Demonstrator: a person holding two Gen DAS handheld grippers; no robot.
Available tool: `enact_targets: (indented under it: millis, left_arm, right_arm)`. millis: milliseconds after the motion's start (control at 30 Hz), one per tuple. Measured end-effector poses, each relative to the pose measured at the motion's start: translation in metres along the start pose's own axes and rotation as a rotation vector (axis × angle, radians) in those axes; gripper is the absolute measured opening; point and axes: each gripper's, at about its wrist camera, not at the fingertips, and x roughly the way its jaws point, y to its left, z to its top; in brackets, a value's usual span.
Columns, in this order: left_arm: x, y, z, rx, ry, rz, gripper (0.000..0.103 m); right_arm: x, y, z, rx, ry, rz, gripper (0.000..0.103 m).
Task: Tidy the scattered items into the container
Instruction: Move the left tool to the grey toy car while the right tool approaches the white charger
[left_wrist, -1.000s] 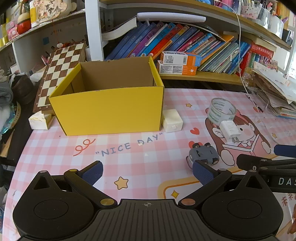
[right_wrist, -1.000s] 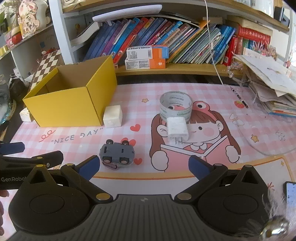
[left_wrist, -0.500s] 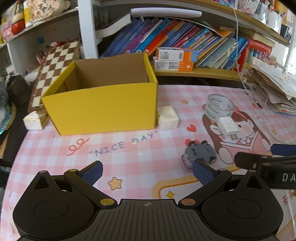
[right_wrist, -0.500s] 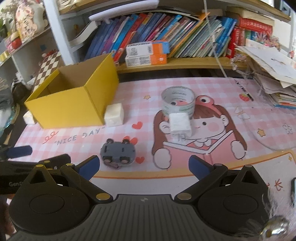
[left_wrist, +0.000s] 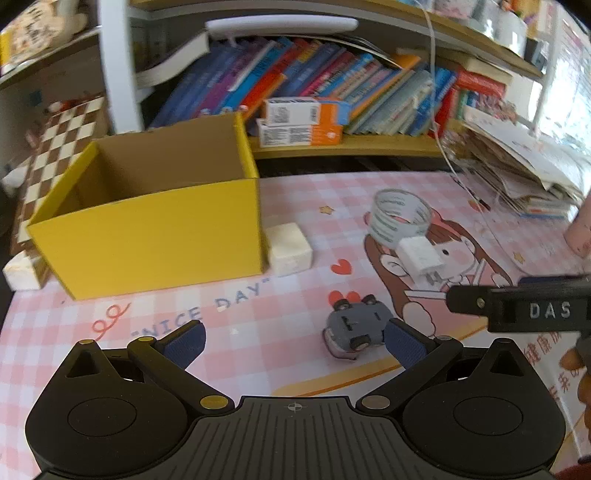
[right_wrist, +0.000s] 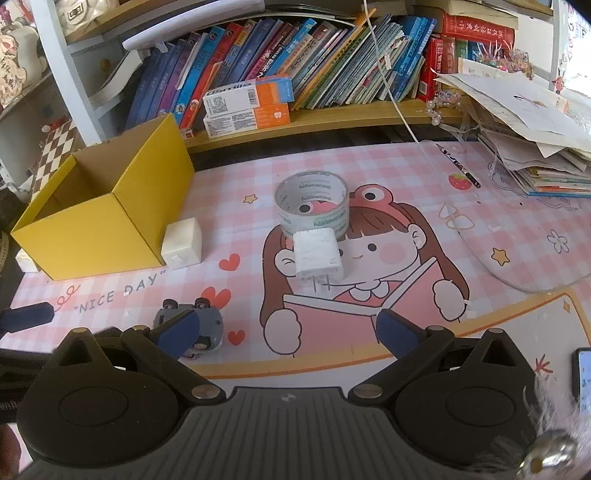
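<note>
An empty yellow cardboard box (left_wrist: 147, 229) (right_wrist: 103, 229) stands open at the left of the pink mat. A white block (left_wrist: 289, 248) (right_wrist: 183, 248) sits against its right side. An upturned grey toy car (left_wrist: 354, 326) (right_wrist: 207, 325) lies on the mat, just inside my left gripper's right fingertip (left_wrist: 402, 343). A roll of clear tape (left_wrist: 400, 218) (right_wrist: 313, 206) and a white charger plug (left_wrist: 421, 256) (right_wrist: 318, 254) lie further right. My left gripper (left_wrist: 293, 341) is open and holds nothing. My right gripper (right_wrist: 290, 330) is open too, with the plug ahead of it.
Bookshelves with slanted books and two orange-white cartons (right_wrist: 249, 105) line the back. A chessboard (left_wrist: 55, 147) leans behind the box, a white tissue pack (left_wrist: 22, 273) beside it. Paper stacks (right_wrist: 528, 122) fill the right. A pen (right_wrist: 458, 166) and a phone (right_wrist: 583, 373) lie on the mat.
Both grippers moved forward and down toward the mat. The toy car now sits beside my left gripper's right finger, and the plug is closer to my right gripper.
</note>
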Motion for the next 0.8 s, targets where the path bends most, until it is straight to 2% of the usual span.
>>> enact_targets:
  millis: [367,567,800]
  left_arm:
    - [0.023,-0.016,0.004,0.133,0.002,-0.066,0.103]
    - [0.034,-0.028,0.002,0.231,-0.002,-0.094,0.103]
    - [0.048,-0.033,0.004,0.275,0.008,-0.157,0.103]
  right_arm:
    - [0.016,-0.004,0.01,-0.016,0.002,0.024,0.097]
    - [0.029,-0.009,0.016,-0.023,0.013,0.004,0.096]
    - [0.043,-0.014,0.02,-0.065,0.035,-0.031,0.096]
